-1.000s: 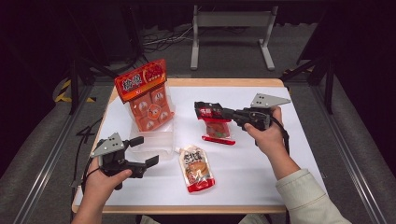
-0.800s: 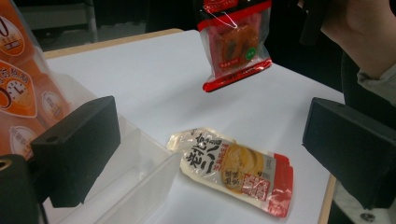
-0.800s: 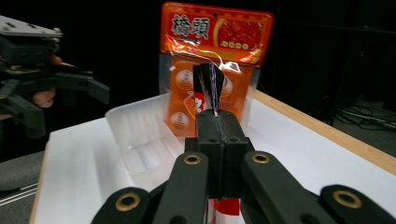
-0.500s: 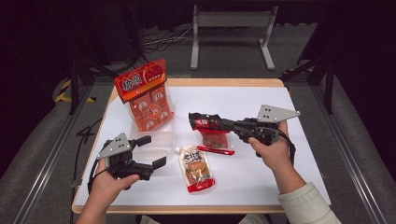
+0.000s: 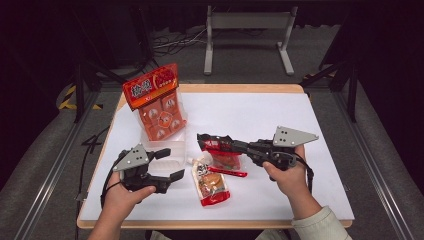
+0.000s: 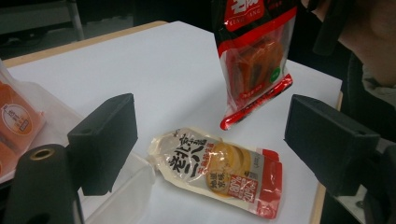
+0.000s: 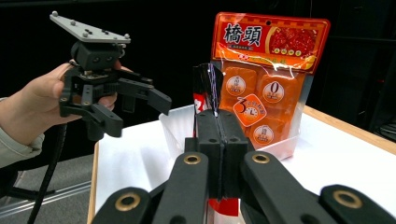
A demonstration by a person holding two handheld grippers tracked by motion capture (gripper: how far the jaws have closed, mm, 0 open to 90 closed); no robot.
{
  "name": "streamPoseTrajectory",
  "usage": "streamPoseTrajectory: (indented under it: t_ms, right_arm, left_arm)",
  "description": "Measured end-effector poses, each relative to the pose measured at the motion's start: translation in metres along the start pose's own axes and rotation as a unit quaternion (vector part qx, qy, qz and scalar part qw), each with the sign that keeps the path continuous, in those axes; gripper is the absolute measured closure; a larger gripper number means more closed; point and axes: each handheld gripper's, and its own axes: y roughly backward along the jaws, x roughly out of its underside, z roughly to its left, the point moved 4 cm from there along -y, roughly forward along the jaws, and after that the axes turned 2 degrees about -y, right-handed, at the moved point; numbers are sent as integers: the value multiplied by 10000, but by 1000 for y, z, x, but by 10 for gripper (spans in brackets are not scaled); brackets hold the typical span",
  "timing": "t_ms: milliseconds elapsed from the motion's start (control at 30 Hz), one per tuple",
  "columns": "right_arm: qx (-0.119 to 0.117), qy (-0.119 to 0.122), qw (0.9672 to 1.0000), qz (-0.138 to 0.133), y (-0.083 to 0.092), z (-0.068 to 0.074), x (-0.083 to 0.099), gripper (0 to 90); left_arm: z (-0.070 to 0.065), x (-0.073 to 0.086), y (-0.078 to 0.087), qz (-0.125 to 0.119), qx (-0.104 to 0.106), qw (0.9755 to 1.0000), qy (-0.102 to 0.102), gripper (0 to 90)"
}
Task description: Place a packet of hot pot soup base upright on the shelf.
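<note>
- Right tongs (image 5: 204, 141) clamped on top edge of red snack pouch (image 6: 254, 60), lifted, bottom edge near the worktop (image 5: 260, 115).
- Left tongs (image 5: 169, 164) gaping, nothing gripped, jaws just been closing slightly.
- Cream pouch (image 5: 211, 183) flat on worktop between them.

Red pouch (image 6: 254, 56) top cropped (left gripper view)

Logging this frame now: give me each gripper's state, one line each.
Left gripper: open, holding nothing; its jaws have just been closing a little.
Right gripper: shut on the red snack pouch, lifted off the table.
</note>
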Motion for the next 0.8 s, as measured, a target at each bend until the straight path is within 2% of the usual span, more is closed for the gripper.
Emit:
streamPoseTrajectory:
  t_ms: [133, 367, 533, 633, 700, 733, 800]
  right_arm:
    - [-84, 12, 10000, -35, -1, 6, -2, 900]
    - [-253, 52, 9997, -20, -5, 16, -1, 900]
    - [-349, 72, 9994, 4, -9, 21, 1, 900]
    - [-366, 94, 9993, -18, -10, 23, 0, 900]
    - [-391, 98, 9992, -28, -10, 23, 0, 900]
    - [-406, 103, 9991, -24, -10, 24, 1, 900]
    - [-404, 104, 9991, -17, -11, 24, 1, 900]
  left_arm:
    - [-3, -3, -8, -114, 32, 9999, 26, 177]
    - [-13, -10, -23, -328, 363, 9987, 126, 155]
    - [-18, -12, -32, -305, 470, 9984, 52, 151]
    - [-18, -14, -38, -246, 426, 9988, -17, 151]
    - [-19, -14, -40, -265, 469, 9985, -36, 151]
    - [-21, -15, -43, -287, 580, 9979, -5, 151]
    - [-21, -15, -44, -300, 608, 9977, -17, 151]
